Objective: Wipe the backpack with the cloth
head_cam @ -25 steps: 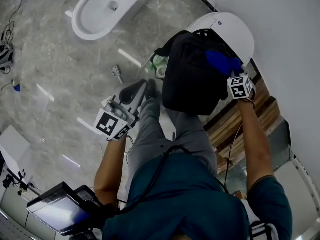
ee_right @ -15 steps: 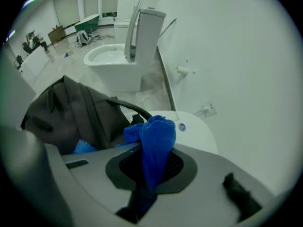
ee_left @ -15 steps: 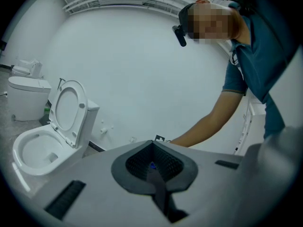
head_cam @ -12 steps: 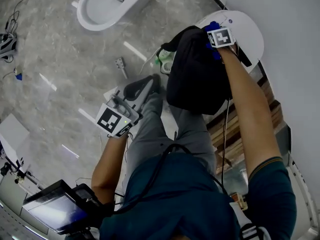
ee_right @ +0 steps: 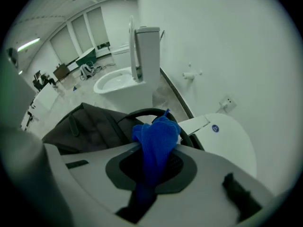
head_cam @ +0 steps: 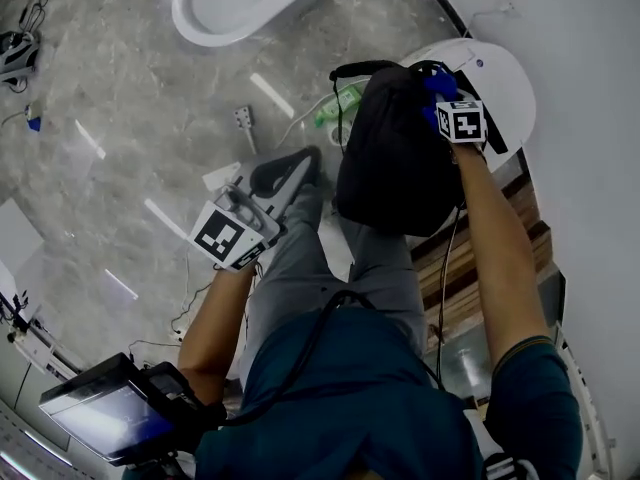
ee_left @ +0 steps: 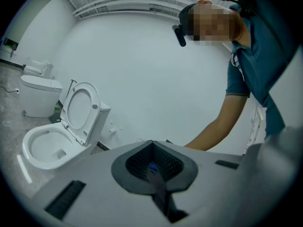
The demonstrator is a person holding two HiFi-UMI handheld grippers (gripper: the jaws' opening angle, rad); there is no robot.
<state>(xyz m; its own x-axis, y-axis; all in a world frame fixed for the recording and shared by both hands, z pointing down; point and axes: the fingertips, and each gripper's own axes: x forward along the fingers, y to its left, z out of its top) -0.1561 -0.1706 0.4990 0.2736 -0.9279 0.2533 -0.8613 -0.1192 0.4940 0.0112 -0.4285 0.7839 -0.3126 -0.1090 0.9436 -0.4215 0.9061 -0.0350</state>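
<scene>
The black backpack [head_cam: 395,168] sits on a closed toilet lid [head_cam: 505,78] at right. The blue cloth [ee_right: 155,141], pinched in the right gripper [ee_right: 152,169], has moved along its right edge to the far top, so wiping seems under way. The left gripper [ee_left: 152,168], closed on nothing, idles at left.

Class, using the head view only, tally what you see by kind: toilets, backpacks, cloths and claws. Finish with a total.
Toilets: 2
Backpack: 1
Blue cloth: 1
Claws, left claw and right claw: 2
Total: 6
</scene>
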